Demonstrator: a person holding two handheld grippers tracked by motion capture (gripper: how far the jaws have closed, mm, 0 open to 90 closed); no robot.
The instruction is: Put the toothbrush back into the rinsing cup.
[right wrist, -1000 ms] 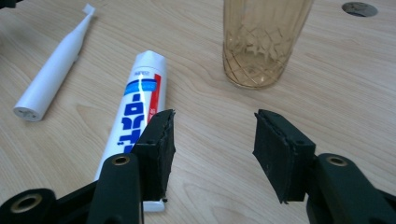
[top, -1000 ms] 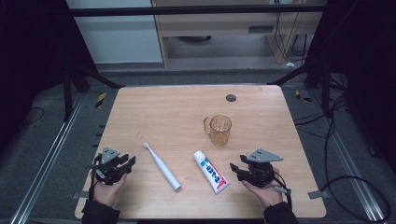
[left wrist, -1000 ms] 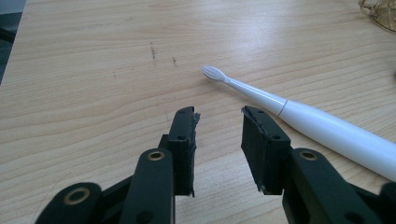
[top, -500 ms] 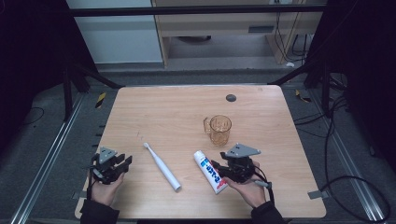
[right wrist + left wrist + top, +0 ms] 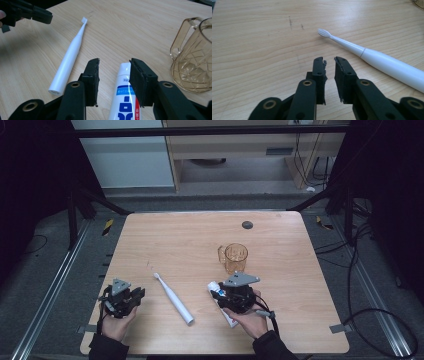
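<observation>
A white toothbrush (image 5: 172,297) (image 5: 374,56) (image 5: 68,63) lies on the wooden table (image 5: 200,235), head pointing away. My left gripper (image 5: 139,294) (image 5: 329,60) rests at the table's front left, to the left of the brush. Its jaws have just been closing; a narrow gap remains with nothing in it. My right gripper (image 5: 220,295) (image 5: 113,63) hovers low over a white toothpaste tube (image 5: 230,320) (image 5: 125,100). Its jaws have also been closing and now straddle the tube's cap end. The left pad is still apart from the tube.
An amber see-through mug (image 5: 236,256) (image 5: 192,67) stands just beyond the right gripper. A small dark round spot (image 5: 247,225) sits near the table's far edge. Metal rails run along both sides of the table, and cables lie on the floor at the right.
My right gripper slid left from the table's front right until it sits over the toothpaste tube. The left hand stayed where it was.
</observation>
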